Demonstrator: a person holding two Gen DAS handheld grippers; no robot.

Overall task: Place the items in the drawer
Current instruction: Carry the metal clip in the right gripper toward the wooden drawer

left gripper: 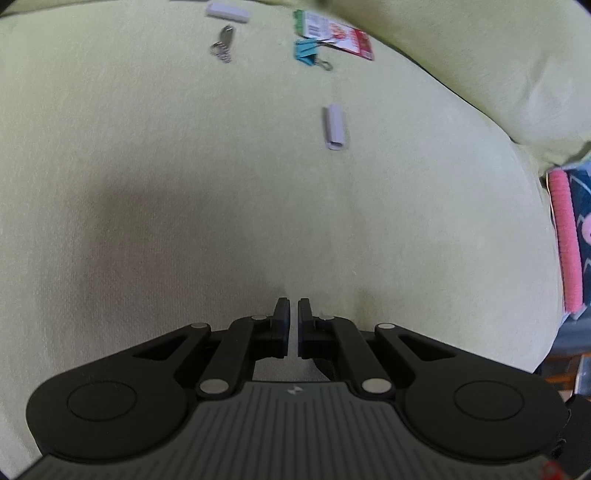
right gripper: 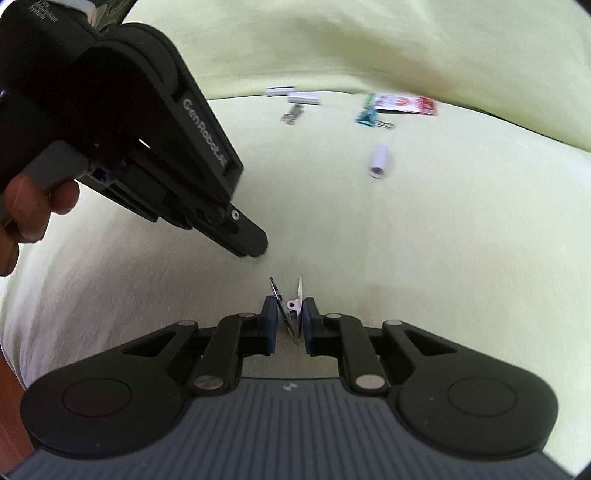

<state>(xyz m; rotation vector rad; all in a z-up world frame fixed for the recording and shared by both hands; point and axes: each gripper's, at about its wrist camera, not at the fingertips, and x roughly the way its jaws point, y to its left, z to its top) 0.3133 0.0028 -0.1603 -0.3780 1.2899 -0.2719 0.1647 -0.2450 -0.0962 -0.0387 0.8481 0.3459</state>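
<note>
Fingers (right gripper: pixel 270 325) of right gripper (right gripper: pixel 289 326) clamped on metal clip (right gripper: pixel 291 310) — light, stiff, slippery; left gripper (left gripper: pixel 293 325) nearly closed, empty.

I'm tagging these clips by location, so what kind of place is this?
Probably a home, on a sofa or bed: a soft pale green cushion strewn with small items such as a teal binder clip and a snack packet.
</note>
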